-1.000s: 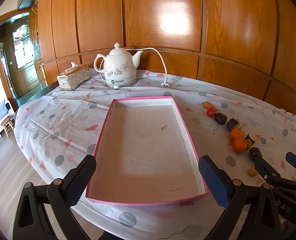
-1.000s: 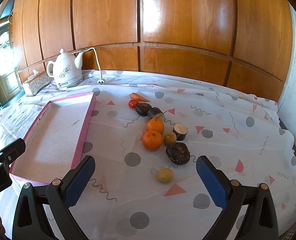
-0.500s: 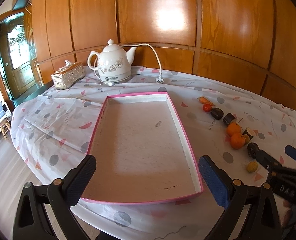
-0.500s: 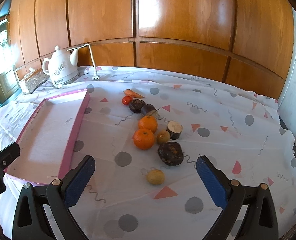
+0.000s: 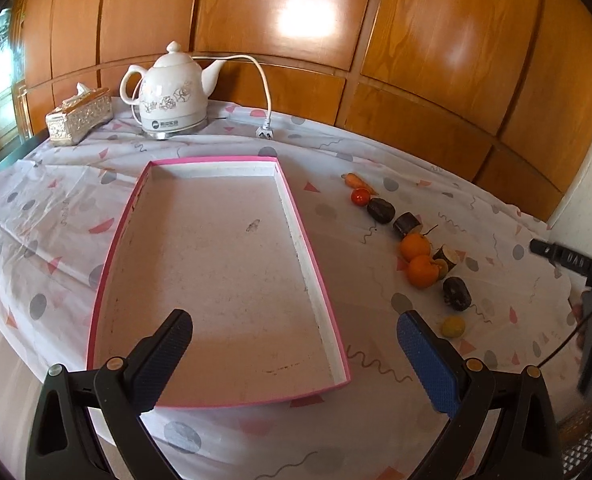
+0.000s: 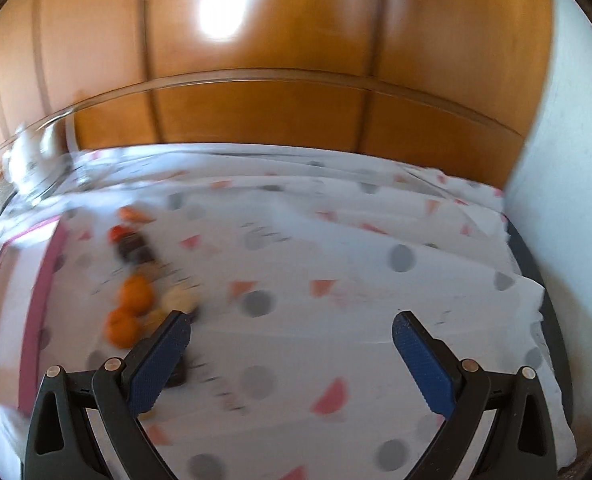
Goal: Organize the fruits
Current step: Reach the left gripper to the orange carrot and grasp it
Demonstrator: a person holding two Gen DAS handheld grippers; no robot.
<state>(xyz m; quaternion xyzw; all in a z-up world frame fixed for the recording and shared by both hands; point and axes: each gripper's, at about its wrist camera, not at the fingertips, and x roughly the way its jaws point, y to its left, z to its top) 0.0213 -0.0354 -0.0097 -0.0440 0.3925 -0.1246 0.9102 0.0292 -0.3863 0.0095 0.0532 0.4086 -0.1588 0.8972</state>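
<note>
The loose line of small oranges and dark fruits lay at the blurred right-wrist frame's lower left, just left of the wide-open, empty right gripper. The left gripper, also spread empty, hung over the shallow pink-rimmed tray.

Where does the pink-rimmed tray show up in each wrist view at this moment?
Left wrist view: the pink-rimmed tray fills the centre, empty, ahead of the open left gripper.
Right wrist view: only its right edge shows at the far left, blurred by motion.
Shared landmark: the two oranges, lying on the tablecloth to the right of the tray in both views.
</note>
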